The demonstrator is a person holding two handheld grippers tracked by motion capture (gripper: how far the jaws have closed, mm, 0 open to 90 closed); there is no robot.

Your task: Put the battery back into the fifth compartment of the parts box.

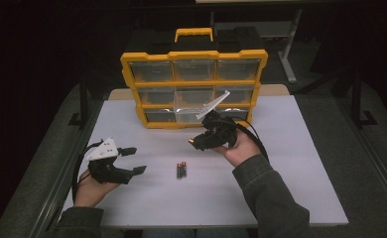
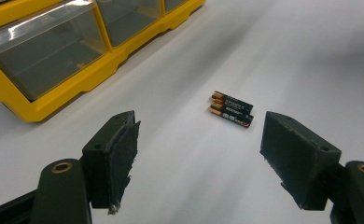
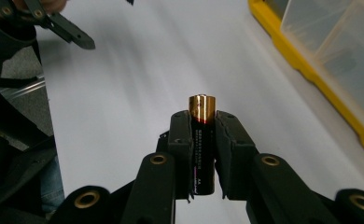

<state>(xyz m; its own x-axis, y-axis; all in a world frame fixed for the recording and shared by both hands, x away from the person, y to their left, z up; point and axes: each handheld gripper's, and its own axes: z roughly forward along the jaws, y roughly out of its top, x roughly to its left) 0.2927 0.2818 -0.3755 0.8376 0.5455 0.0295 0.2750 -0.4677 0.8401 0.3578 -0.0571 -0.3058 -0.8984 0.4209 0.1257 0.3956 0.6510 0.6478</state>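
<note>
One battery [image 3: 202, 140] is clamped lengthwise between the jaws of the right gripper [image 3: 202, 122], raised above the table [image 1: 290, 163] near the yellow organizer [image 1: 132, 74]. Being small, rigid, smooth and fairly dense, it is best pinched across its cylindrical middle, as slipping is likely. Empty and spread wide, the left gripper [image 2: 199, 140] is held near the table's left edge, while more batteries [image 1: 181, 170] are left at mid-table.

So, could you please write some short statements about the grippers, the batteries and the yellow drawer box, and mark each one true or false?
1. The right gripper clamps a black and copper battery. True.
2. The left gripper holds a battery. False: its jaws stand open with nothing between them.
3. Black batteries lie side by side on the white table. True.
4. The yellow plastic organizer with clear drawers lies flat on the table. False: it stands upright at the table's far side.
</note>
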